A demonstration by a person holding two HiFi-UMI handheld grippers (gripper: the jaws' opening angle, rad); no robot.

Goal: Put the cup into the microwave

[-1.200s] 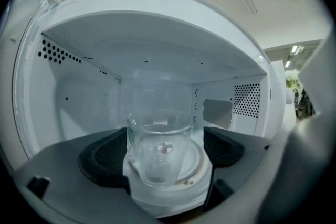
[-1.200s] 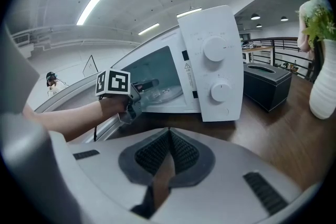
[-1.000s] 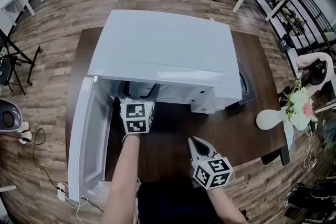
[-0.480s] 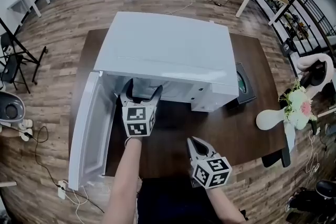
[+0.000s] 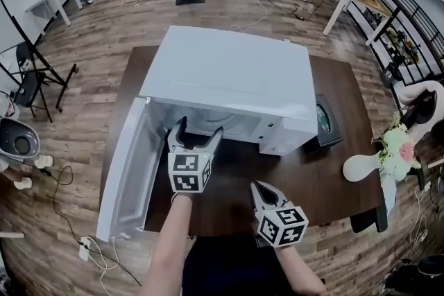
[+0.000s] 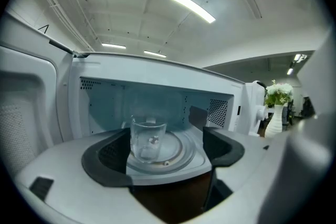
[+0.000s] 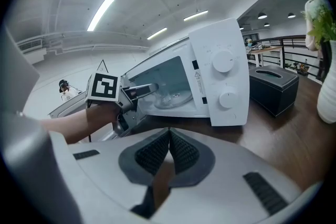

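Brown table (image 5: 326,177) on a wood-plank floor, with a white microwave (image 5: 229,80) on it. Its door (image 5: 128,170) is swung full open to the person's left. The cup (image 6: 148,137), clear glass, stands upright on the round glass turntable (image 6: 176,150) inside the cavity, left of the plate's centre. Left gripper (image 5: 199,128) is held at the mouth of the cavity and points in. Its own view shows the jaws spread wide, with nothing clamped between them. The cup is seen in the gap between them, nearer the left jaw and further in than the tips; whether that jaw brushes the glass cannot be told. Right gripper (image 5: 258,187) is low over the near edge of the table, well apart from the microwave. Its jaws are pressed together with nothing in them. In its view the microwave's control panel faces the camera, with two round knobs (image 7: 223,62), one above the other. The left gripper's marker cube (image 7: 105,86) shows in front of the open cavity. A black box (image 5: 325,123) sits just beside the microwave's right side. A white vase with pale flowers (image 5: 388,156) stands near the table's right edge.
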